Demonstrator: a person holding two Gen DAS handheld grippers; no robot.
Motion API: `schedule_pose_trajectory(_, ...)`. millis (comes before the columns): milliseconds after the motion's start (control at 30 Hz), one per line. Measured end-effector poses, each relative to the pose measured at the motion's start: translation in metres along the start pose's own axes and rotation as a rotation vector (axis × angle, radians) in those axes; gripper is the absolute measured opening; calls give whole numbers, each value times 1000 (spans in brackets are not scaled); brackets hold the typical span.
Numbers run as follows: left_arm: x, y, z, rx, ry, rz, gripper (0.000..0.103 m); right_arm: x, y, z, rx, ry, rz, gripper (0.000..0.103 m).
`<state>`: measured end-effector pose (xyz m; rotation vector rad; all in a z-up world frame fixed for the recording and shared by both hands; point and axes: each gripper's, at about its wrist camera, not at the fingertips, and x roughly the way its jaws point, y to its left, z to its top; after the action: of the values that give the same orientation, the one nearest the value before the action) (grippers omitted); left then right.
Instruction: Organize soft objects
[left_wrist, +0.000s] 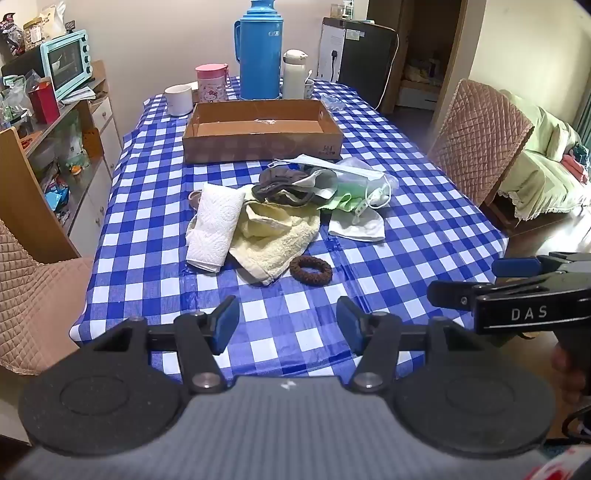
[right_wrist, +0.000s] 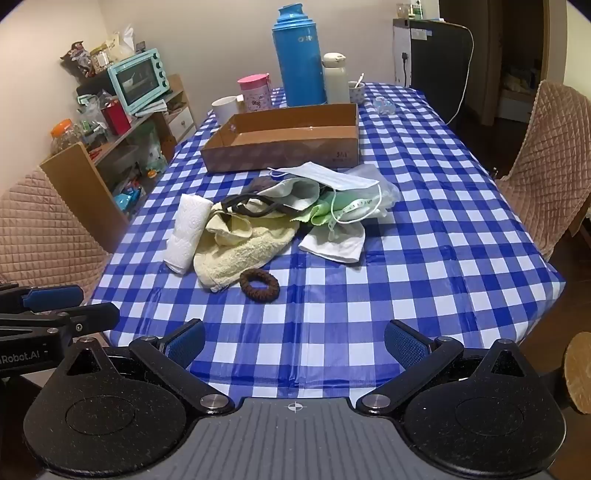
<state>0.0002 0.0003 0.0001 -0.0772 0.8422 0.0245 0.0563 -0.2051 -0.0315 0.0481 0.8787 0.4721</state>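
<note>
Both claws, left gripper (left_wrist: 288, 325) and right gripper (right_wrist: 295, 345), hang released over the checkered table's near edge (right_wrist: 332, 384); ahead, soft items (right_wrist: 258, 221) heap before a cardboard box (right_wrist: 284, 151).

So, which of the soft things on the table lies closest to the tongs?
The brown hair scrunchie. It lies alone on the checked cloth at the near edge of the pile, just in front of the yellow towel; everything else sits farther back.
</note>
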Motion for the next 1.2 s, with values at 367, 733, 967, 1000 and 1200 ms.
schedule_pose_trajectory(367,0,0,0,3,-1,3,56,4,-3,2,5,10,4,103)
schedule_pose_trajectory(733,0,0,0,4,3,5,56,2,0,2,5,11,3,103)
schedule_pose_trajectory(967,0,0,0,5,3,6,56,3,0,3,5,11,4,103)
schedule_pose_trajectory(1000,0,0,0,5,3,6,56,3,0,3,5,11,4,103)
schedule_pose_trajectory(1200,0,0,0,5,4,6,56,3,1,3,5,11,3,103)
